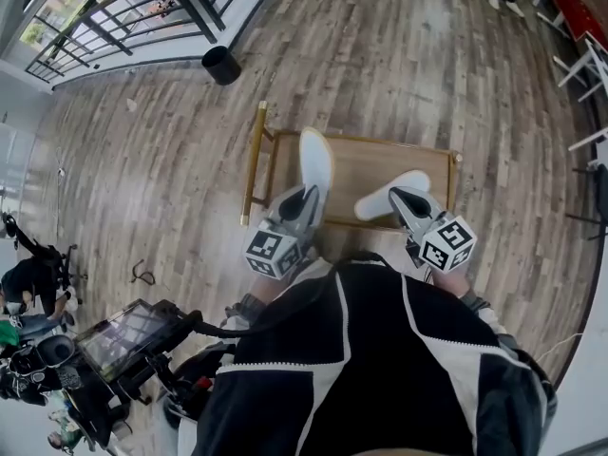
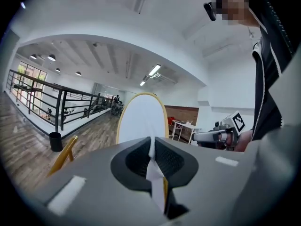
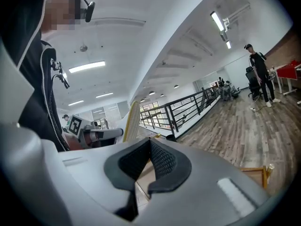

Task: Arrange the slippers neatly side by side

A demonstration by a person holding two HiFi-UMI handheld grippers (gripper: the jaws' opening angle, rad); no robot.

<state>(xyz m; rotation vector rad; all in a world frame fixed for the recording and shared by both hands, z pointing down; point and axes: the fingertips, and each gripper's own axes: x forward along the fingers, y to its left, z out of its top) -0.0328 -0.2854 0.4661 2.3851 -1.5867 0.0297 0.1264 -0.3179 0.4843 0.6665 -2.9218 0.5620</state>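
Open-plan office or lab. Wood-plank floor (image 1: 399, 55) throughout; black railing (image 2: 47, 102) far ahead and left of the left jaws; ceiling strip lights (image 2: 154, 70) above them; white tables (image 2: 184, 125) beyond, slightly right; a standing person (image 3: 258, 74) far right of the right jaws.

Your jacket (image 1: 380, 369): blk w/ white panels, thin white piping & a white zip. Blk head cam (image 2: 210, 11) on a strap. Left gripper (image 1: 306, 198) & right gripper (image 1: 407, 198): grey shells, blk textured pads. Left cube (image 1: 274, 253) & right cube (image 1: 447, 243): blk-&-white square markers.
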